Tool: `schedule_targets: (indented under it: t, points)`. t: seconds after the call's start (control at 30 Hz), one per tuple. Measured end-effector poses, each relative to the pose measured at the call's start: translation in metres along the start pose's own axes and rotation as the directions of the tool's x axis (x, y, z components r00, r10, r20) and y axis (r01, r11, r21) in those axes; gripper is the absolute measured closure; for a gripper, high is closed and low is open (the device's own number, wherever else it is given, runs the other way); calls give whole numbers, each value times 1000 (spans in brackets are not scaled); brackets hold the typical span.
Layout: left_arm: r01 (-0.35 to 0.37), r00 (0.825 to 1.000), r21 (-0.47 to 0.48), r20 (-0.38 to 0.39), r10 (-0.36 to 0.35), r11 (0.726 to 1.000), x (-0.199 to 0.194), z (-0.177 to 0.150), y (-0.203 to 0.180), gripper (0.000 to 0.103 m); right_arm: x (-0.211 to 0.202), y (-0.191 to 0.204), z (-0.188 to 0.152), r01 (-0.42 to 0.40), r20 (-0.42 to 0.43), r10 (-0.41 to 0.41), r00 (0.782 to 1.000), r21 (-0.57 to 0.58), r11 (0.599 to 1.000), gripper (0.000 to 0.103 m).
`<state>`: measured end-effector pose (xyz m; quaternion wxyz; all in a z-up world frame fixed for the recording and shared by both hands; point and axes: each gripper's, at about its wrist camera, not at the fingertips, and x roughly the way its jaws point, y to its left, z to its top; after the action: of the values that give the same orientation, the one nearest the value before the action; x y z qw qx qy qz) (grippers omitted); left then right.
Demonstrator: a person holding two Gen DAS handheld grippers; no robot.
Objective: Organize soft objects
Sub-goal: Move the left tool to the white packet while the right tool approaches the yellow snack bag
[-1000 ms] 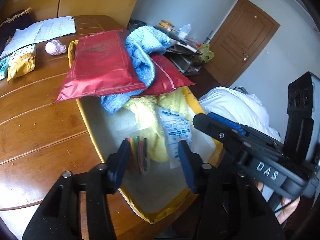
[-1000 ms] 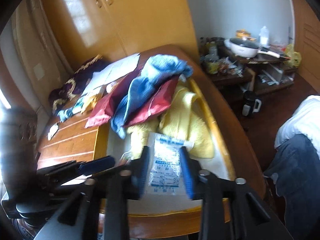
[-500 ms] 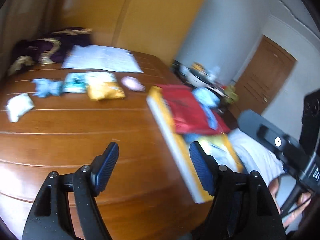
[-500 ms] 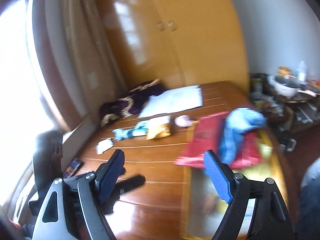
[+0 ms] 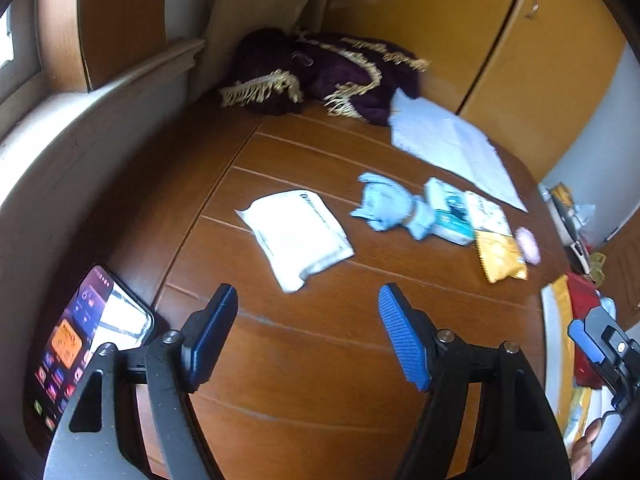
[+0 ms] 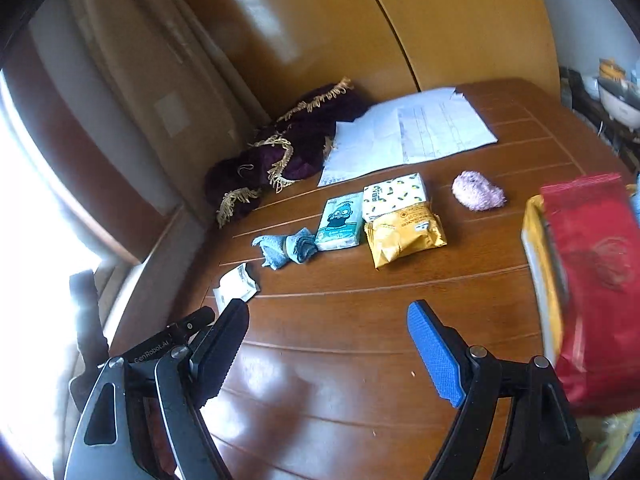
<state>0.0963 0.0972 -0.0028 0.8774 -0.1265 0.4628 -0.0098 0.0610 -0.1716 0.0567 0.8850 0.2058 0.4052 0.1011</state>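
A brown wood surface [image 6: 360,320] with plank grooves fills the room's corner. Yellow-orange wardrobe doors [image 6: 460,20] stand behind its far edge, a beige curtain [image 6: 132,80] at the far-left corner. Bright daylight pours from a window [image 6: 24,240] along the left edge.

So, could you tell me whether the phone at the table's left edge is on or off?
On. The phone shows a lit screen with an orange tile and rows of app icons in the left wrist view.

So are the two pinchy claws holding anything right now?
No, nothing. The left gripper is wide open over bare wooden table, short of the white soft packet. The right gripper is open and empty too.
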Motion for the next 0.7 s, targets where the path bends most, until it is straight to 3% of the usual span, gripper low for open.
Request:
schedule_targets:
  t: [0.33,0.5,0.7]
  points:
    - [-52,998,-32,-23,51,998,36,21,2,30,61,-31,42,167,-41,-163,986,148,975,19]
    - [-84,996,-33,-37,83,996,44,28,-1,30,88,-42,58,283,-48,-279,959,136,949,19]
    - [-119,990,-15,-74,118,993,60,32,-3,30,105,-44,52,300,-60,-295,954,103,948,20]
